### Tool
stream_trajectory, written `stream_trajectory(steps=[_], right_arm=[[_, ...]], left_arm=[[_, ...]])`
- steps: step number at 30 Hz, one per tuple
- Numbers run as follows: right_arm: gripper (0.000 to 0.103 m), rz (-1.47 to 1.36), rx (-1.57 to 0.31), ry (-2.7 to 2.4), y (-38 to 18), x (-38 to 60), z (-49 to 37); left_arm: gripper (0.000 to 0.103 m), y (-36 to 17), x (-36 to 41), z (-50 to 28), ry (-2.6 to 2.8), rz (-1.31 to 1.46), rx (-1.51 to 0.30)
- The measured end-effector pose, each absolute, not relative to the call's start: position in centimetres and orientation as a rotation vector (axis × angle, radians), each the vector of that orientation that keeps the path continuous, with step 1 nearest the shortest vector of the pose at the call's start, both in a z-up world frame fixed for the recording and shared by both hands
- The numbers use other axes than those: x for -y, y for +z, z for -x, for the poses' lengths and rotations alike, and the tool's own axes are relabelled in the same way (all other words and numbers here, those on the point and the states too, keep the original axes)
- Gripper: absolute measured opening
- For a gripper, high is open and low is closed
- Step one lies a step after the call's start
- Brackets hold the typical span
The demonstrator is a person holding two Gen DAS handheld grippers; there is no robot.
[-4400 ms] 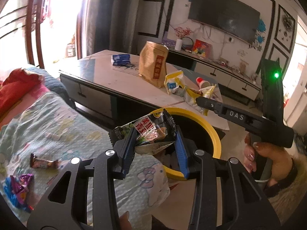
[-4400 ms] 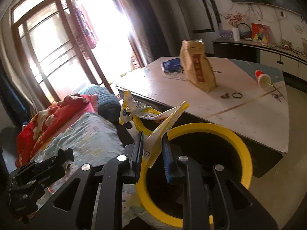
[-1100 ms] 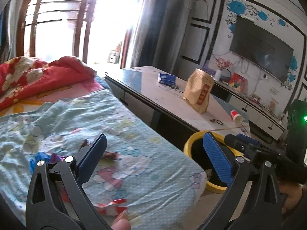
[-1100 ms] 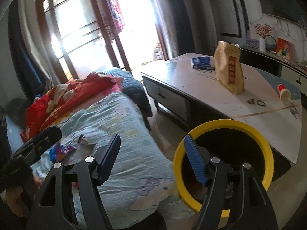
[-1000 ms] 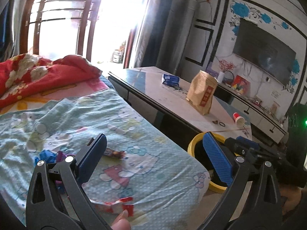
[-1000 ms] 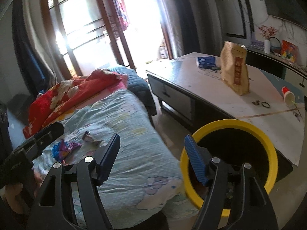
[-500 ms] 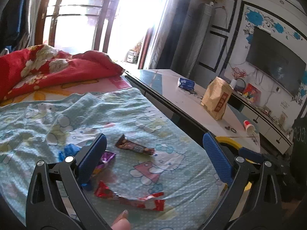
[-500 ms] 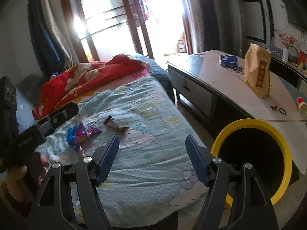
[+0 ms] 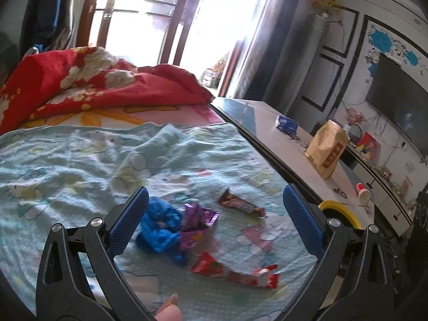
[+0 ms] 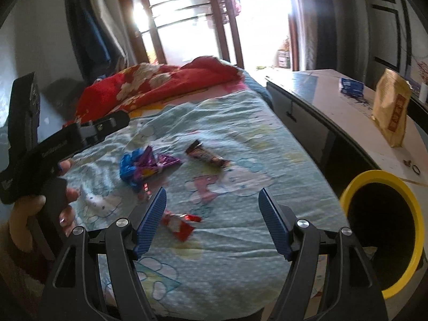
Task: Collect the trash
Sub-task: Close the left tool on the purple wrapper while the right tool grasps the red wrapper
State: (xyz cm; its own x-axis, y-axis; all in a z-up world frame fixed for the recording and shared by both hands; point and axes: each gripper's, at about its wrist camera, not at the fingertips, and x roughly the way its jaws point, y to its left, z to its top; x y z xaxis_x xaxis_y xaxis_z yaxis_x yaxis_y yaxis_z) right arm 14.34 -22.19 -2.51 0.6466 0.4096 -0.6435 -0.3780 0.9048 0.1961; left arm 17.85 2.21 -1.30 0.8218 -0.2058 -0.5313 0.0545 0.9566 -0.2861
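both grippers are empty, their jaws spread wide, so as far as these views show no piece is in hand and the bed still has litter to clear. four pieces remain on the pale blue blanket (image 9: 80, 160); what already sits in the bin cannot be seen, since its inside is dark.

going left to right in the left wrist view: the left gripper (image 9: 214, 222) hangs above the blanket. a crumpled blue wrapper (image 9: 157, 227) lies just inside the left jaw, close to its pad. touching it on the right is a purple wrapper (image 9: 196, 223), near the middle of the gap. further right and a little farther away lies a brown candy bar wrapper (image 9: 242, 204), apart from the purple one. nearest the camera, a red wrapper (image 9: 235, 270) lies flat between the jaws, low in the gap. past the right jaw, only a sliver of the yellow bin (image 9: 338, 208) shows at the bed's edge.

in the right wrist view, the right gripper (image 10: 212, 219) has the red wrapper just inside its left jaw, the other three pieces farther off beyond the tips, and the bin well off to the right. i judge the task partway, with picking up the next piece as the step at hand.
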Motion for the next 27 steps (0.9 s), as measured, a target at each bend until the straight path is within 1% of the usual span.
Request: stream_trajectory(steps=[9,11,13,14,16,19,21,23,24,25,27], right_arm=[[0.069,0.012,-0.765,0.524,-3.5,18.3,-14.5],[0.069,0.036,-0.771,0.546,-4.0,17.4,-14.7],[0.069,0.056,-0.779,0.559,-4.5,16.8,-15.0],[0.069,0.07,-0.789,0.566,-4.9,16.3,-15.3],[0.069,0.09,-0.809,0.575,-5.6,15.8,-15.6],[0.069,0.124,-0.837,0.596,-6.7,15.0,-16.1],[0.069,0.131,-0.857,0.605,-7.4,14.7,-16.4],[0.064,0.13,-0.877,0.615,-8.0,14.6,-16.6],[0.061,0.125,-0.89,0.619,-8.3,14.6,-16.6],[0.052,0.119,-0.905,0.625,-8.6,14.6,-16.7],[0.045,0.126,-0.91,0.619,-9.1,14.5,-16.6]], left_arm=[[0.092,-2.6,-5.6,-17.9,-0.084,0.282,-0.637],[0.091,-2.9,-6.0,-18.1,-0.088,0.277,-0.65],[0.08,-3.1,-6.1,-18.4,-0.112,0.263,-0.669],[0.077,-3.1,-5.9,-18.7,-0.122,0.246,-0.678],[0.066,-3.1,-5.2,-19.1,-0.156,0.217,-0.696],[0.058,-3.3,-3.8,-20.0,-0.22,0.185,-0.72],[0.054,-3.6,-2.8,-20.6,-0.237,0.151,-0.742],[0.052,-4.3,-1.9,-21.3,-0.241,0.113,-0.767],[0.05,-4.5,-1.7,-21.5,-0.239,0.107,-0.774],[0.049,-4.9,-1.5,-21.9,-0.234,0.102,-0.786],[0.045,-5.3,-1.5,-22.4,-0.222,0.105,-0.8]])
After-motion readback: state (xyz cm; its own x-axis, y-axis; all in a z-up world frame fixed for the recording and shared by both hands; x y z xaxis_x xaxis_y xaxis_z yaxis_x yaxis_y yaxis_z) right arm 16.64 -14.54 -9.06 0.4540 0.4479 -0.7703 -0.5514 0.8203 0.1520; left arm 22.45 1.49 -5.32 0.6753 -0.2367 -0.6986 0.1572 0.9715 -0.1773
